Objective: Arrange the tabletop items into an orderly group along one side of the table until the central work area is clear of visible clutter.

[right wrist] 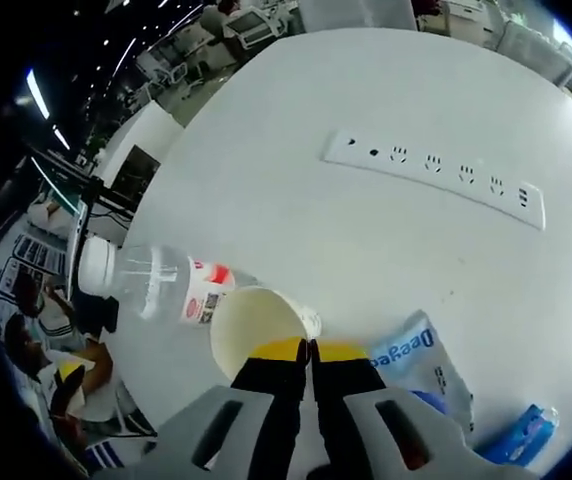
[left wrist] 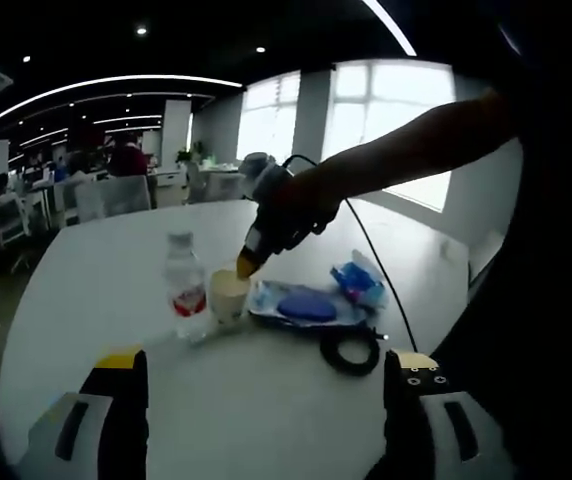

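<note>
Left gripper view: white round table [left wrist: 266, 420]. Left gripper [left wrist: 266, 400] jaws wide apart at 6 o'clock, nothing between them. Beyond, clear plastic water bottle [left wrist: 184, 288] with red label stands upright, just beside a pale paper cup [left wrist: 228, 293]. Clear crinkled bag [left wrist: 301, 305] with a blue object lies at 3 o'clock of the cup; a blue packet [left wrist: 358, 283] further right; black cable coil [left wrist: 350, 351] nearer. Right gripper view: right gripper [right wrist: 311, 352] jaws pressed together, yellow tips at the cup's [right wrist: 256, 325] rim; contact unclear. Cup interior looks empty. White power strip [right wrist: 434, 165] at 1 o'clock.

Open-plan office: desks [left wrist: 41, 200], chairs [left wrist: 116, 195].
</note>
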Motion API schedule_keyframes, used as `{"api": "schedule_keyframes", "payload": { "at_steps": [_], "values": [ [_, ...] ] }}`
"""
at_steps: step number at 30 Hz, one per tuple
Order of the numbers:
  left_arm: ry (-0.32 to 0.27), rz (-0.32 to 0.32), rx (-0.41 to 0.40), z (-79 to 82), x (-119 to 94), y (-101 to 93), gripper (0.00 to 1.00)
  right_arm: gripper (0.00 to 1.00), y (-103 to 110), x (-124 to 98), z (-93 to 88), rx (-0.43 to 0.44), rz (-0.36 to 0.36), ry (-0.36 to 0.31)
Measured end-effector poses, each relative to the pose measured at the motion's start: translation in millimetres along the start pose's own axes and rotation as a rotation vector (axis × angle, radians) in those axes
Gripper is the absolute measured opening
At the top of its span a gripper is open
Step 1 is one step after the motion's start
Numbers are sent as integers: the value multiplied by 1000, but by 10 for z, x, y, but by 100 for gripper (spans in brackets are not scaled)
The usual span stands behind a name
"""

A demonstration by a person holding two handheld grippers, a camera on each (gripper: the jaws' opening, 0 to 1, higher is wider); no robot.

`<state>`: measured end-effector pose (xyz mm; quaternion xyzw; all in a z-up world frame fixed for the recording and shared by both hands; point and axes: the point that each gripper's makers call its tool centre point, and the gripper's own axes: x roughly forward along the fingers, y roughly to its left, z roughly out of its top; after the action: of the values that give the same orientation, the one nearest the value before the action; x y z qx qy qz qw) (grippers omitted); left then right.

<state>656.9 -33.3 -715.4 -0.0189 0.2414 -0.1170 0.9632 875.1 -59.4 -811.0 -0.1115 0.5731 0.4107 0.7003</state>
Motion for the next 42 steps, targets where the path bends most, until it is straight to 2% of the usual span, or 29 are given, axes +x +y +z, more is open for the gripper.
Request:
{"api": "schedule_keyframes", "payload": {
  "at_steps": [9,14,18,20,25,28,38,39,42],
  "values": [
    [4,-5,3,-1,31,3,97,0,-24,-37,117,-7,2,-61],
    [6,-12,8,10,48,-31,97,7,-37,-66,133,7,10,-81],
    [3,-15,10,22,50,-45,97,10,-71,-157,225,15,19,-142],
    [6,-17,11,19,56,-53,97,16,-87,-184,243,29,24,-154],
    [0,-16,-2,43,71,-59,97,30,-85,-298,232,-6,23,-191],
    [-7,-20,1,81,83,-82,98,35,-62,-359,213,-16,46,-203],
    [-2,-29,12,137,148,-144,97,54,-79,-724,188,-122,67,-320],
    [-2,-28,13,142,154,-149,97,56,-95,-667,265,-129,73,-323],
    [-13,-28,9,169,170,-151,97,61,-109,-767,258,-128,90,-352]
  ]
}}
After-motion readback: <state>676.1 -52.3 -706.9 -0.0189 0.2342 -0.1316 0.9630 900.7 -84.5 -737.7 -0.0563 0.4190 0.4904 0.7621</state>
